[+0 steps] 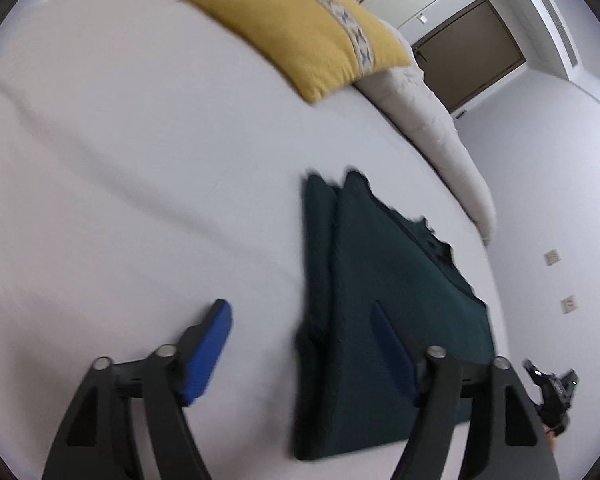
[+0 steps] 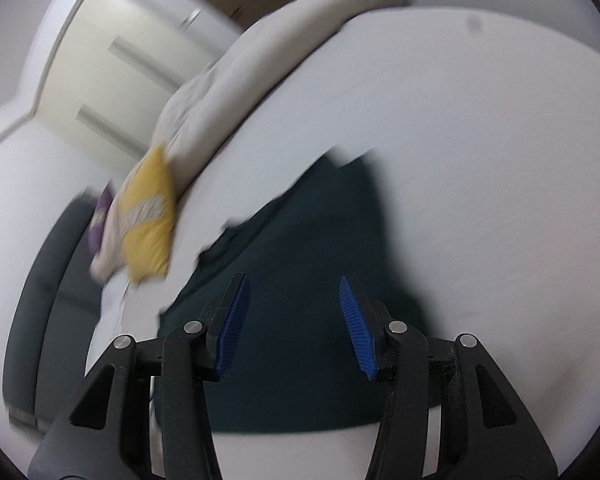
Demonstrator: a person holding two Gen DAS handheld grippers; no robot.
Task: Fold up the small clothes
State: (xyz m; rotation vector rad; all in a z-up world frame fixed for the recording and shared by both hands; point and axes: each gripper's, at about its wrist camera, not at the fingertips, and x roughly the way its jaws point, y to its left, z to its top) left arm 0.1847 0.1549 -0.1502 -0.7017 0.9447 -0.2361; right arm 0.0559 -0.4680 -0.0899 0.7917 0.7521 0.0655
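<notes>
A dark green garment (image 1: pixel 384 292) lies folded flat on the white bed sheet (image 1: pixel 140 184). My left gripper (image 1: pixel 300 312) is open and empty above the garment's left edge, with its right fingertip over the cloth and its left fingertip over bare sheet. In the right wrist view the same garment (image 2: pixel 300 248) lies below my right gripper (image 2: pixel 294 292), which is open and empty above the cloth. The right gripper also shows at the lower right of the left wrist view (image 1: pixel 556 388).
A yellow cushion (image 1: pixel 300 32) lies on the bed beyond the garment, with a rolled cream duvet (image 1: pixel 440 132) along the bed's far edge. The cushion (image 2: pixel 148 224) and duvet (image 2: pixel 260 64) also show in the right wrist view. A dark sofa (image 2: pixel 40 300) stands beside the bed.
</notes>
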